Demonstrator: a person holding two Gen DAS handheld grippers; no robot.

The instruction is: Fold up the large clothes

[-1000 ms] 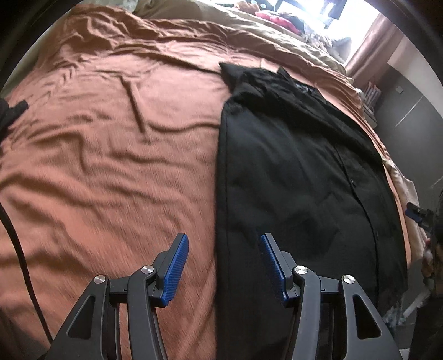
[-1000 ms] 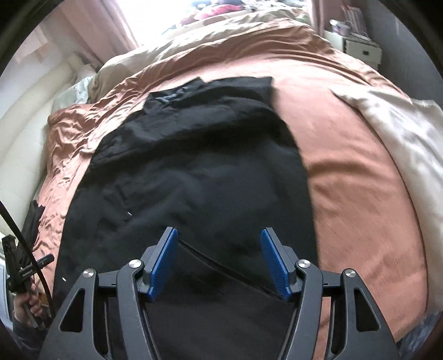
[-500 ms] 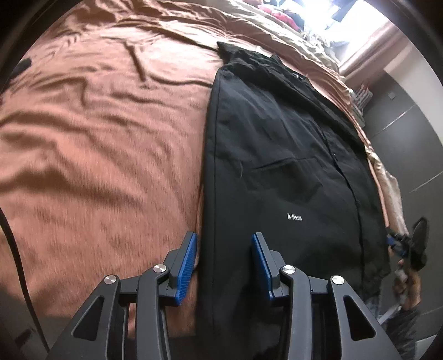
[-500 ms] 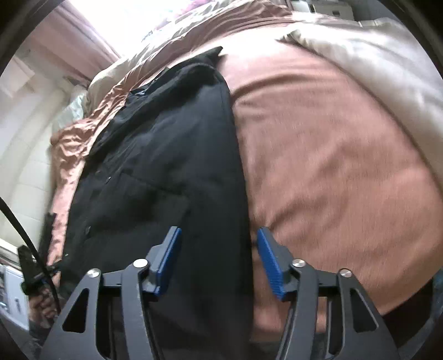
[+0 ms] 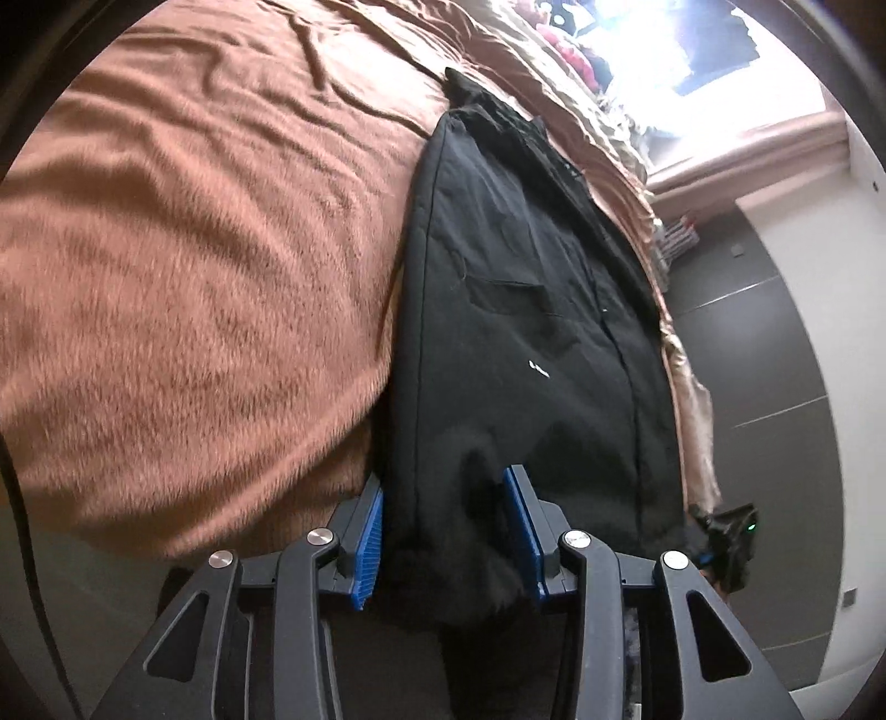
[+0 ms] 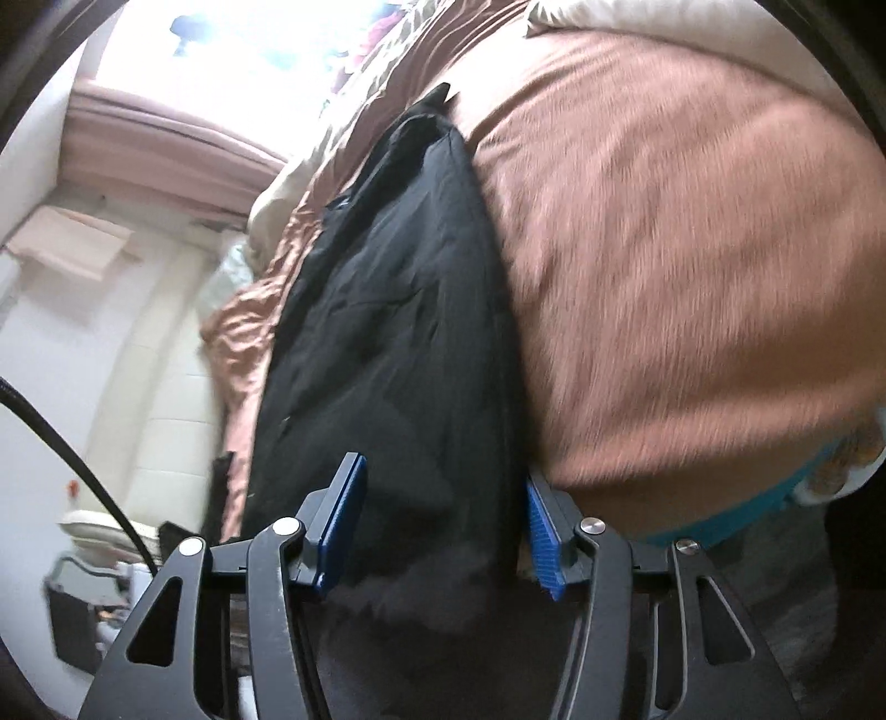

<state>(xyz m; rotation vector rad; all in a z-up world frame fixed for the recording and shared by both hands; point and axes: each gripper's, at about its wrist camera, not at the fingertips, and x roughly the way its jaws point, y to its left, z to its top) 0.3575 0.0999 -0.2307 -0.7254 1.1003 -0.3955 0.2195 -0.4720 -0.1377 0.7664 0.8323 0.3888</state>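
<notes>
A large black jacket [image 5: 526, 288] lies lengthwise on a bed with a rust-brown cover [image 5: 194, 249]; it also shows in the right wrist view [image 6: 398, 343]. My left gripper [image 5: 451, 534] is open with its blue-padded jaws on either side of the jacket's near left hem corner. My right gripper [image 6: 443, 523] is open with its jaws on either side of the near right hem corner at the bed's edge. The hem hangs over the bed's near edge between the fingers.
A cream blanket [image 6: 637, 16] lies at the bed's far right. Pillows and a bright window [image 5: 664, 50] are at the head. A dark wall and cabinet [image 5: 775, 332] stand to the right of the bed. A black cable [image 6: 72, 443] hangs at left.
Both grippers have dropped to the bed's near edge and moved outward to the jacket's hem corners. The jaws have narrowed somewhat around the fabric.
</notes>
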